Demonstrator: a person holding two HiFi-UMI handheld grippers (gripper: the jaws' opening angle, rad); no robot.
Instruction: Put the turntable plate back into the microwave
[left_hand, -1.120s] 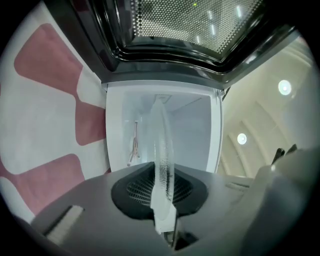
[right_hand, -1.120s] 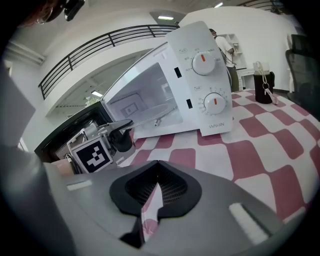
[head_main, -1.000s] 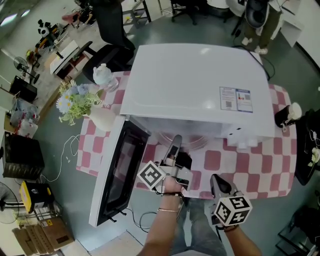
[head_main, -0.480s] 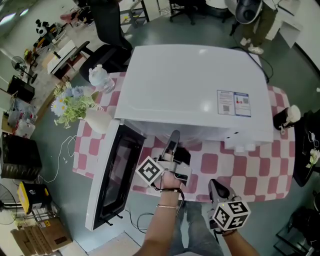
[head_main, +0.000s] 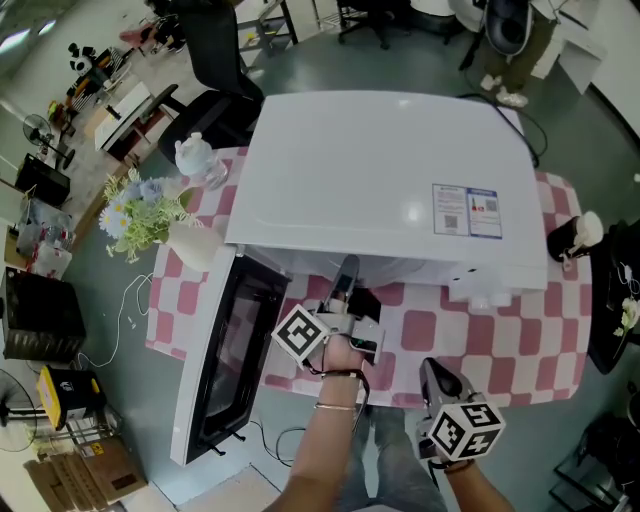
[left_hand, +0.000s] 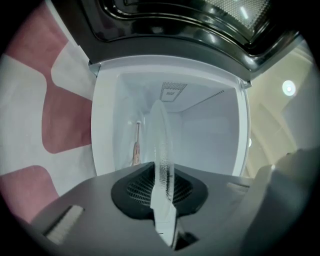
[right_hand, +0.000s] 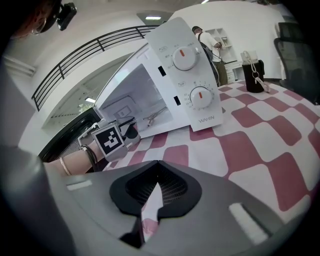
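Before the open microwave (head_main: 380, 180), left gripper (head_main: 346, 270) clamps turntable plate (left_hand: 162, 150) edge-on; right gripper (head_main: 430, 365) closed

microwave cavity (left_hand: 200, 130) open straight ahead of left gripper (head_main: 345, 272). passage runs between open door (head_main: 235, 350) on its left and control panel (right_hand: 192, 85) on its right; cavity roof close above.

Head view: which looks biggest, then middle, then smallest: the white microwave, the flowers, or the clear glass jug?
Largest: white box-shaped microwave.
Middle: bunch of pale flowers in a white vase.
Smallest: clear glass jug, though not far behind the flowers.
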